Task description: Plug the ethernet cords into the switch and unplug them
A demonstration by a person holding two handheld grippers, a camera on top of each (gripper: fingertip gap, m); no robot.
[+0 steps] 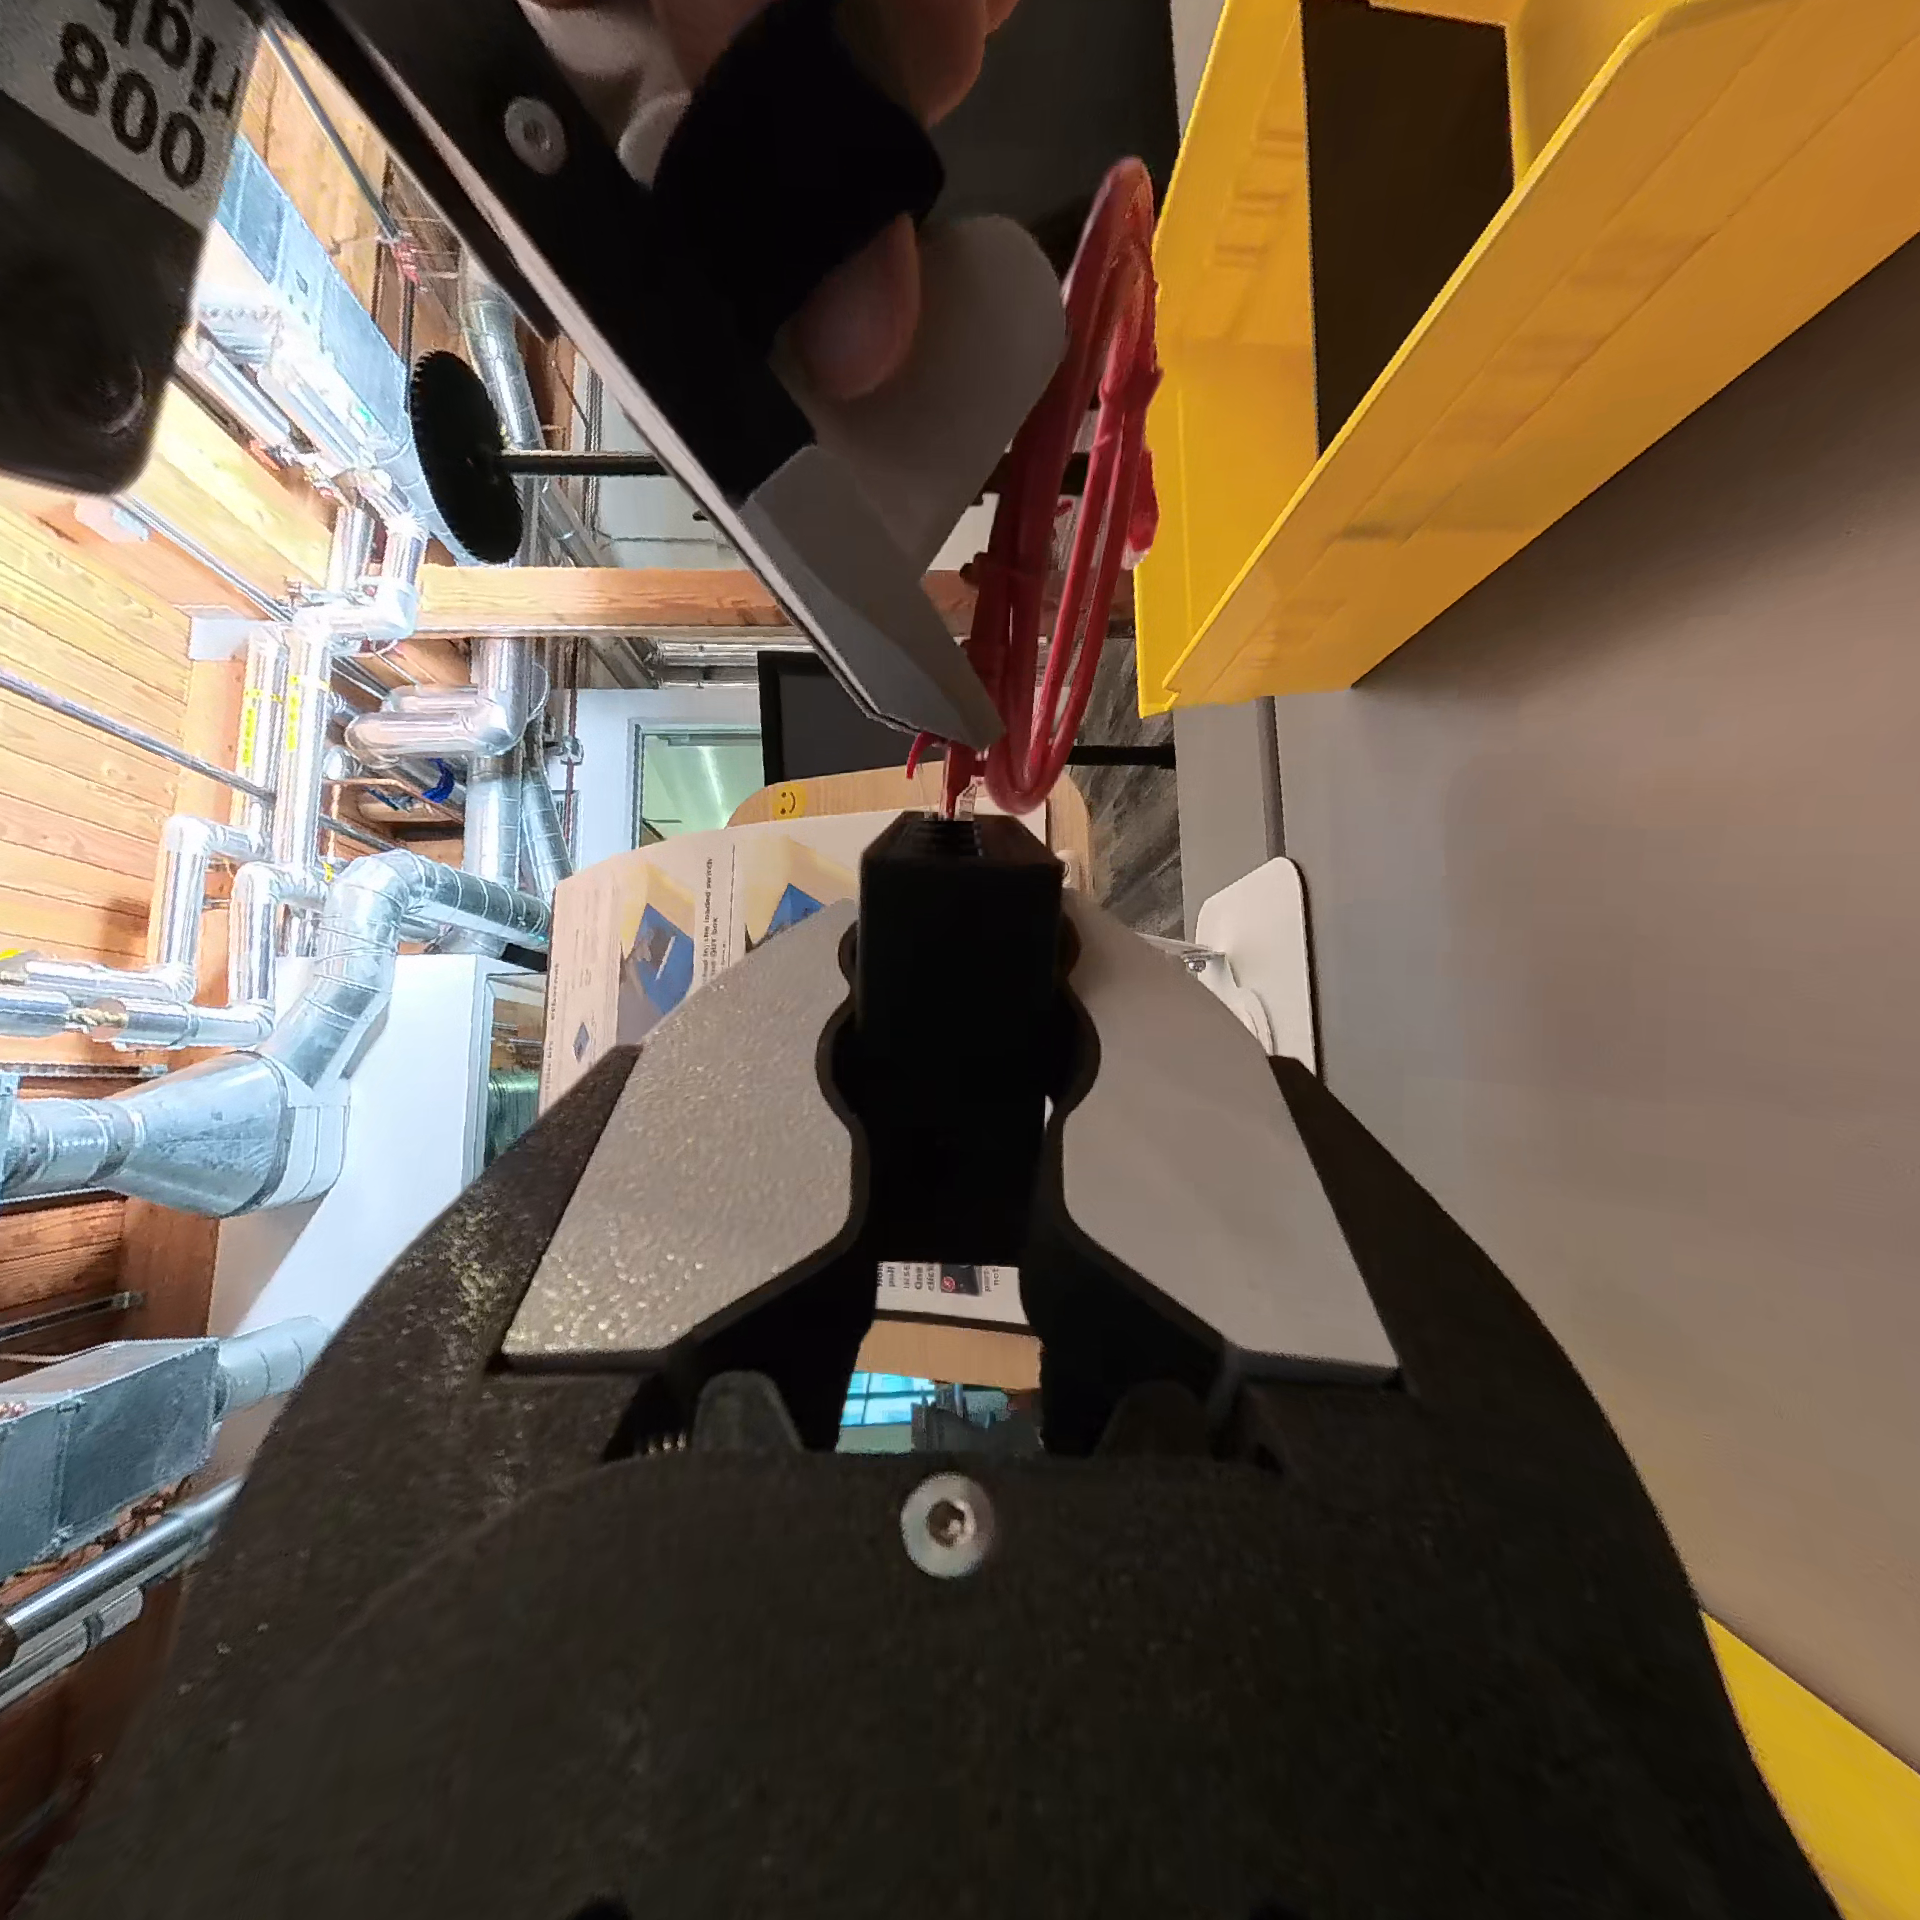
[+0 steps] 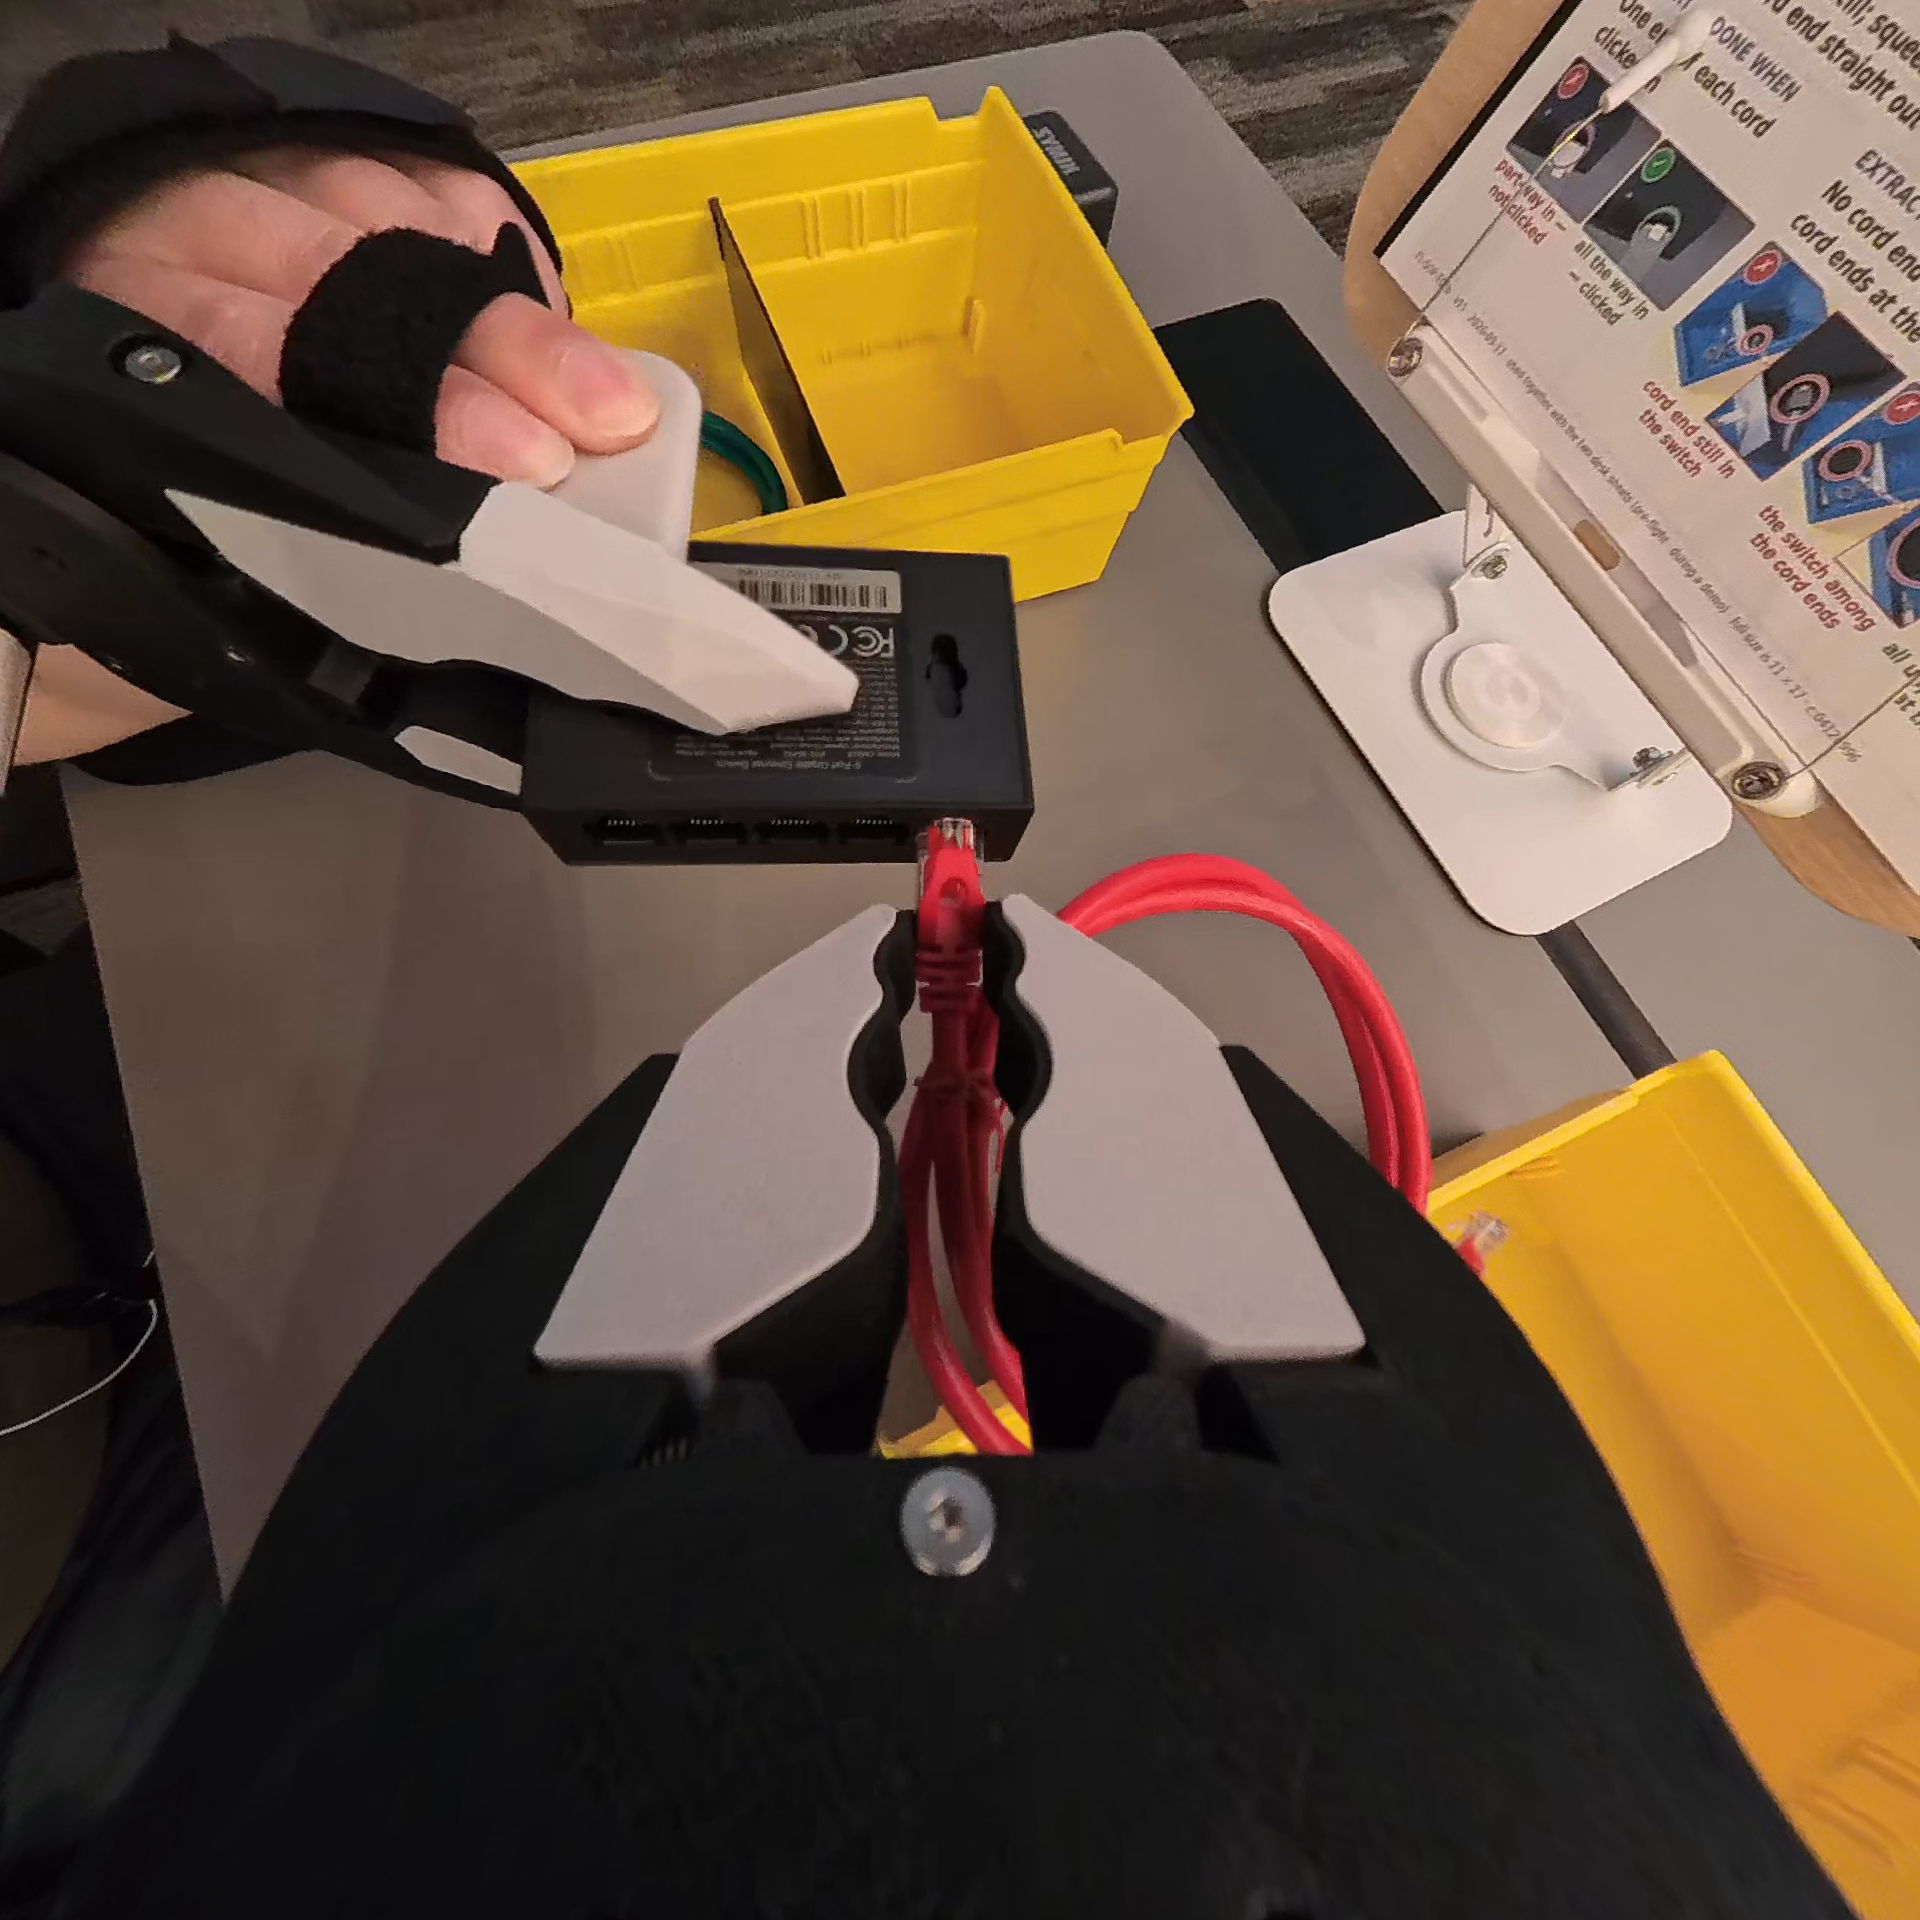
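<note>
— What does your left gripper (image 1: 961, 904) hold?

— My left fingers are clamped on the black plastic box-shaped network switch (image 2: 790, 707), raised above the grey table (image 2: 312, 987).

— And the right?

— My right gripper (image 2: 951, 935) pinches the red ethernet cord's moulded plug (image 2: 948, 914), its clear tip touching the end port just ahead of my fingertips; the cord's loops (image 2: 1351, 997) trail to my right.

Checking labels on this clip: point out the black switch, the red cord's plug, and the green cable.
black switch (image 2: 966, 686), right wrist view, on its upturned underside by the slot.
red cord's plug (image 2: 948, 883), right wrist view, on the red boot just ahead of the jaws.
green cable (image 2: 743, 457), right wrist view, on the loop in the yellow bin.
</note>
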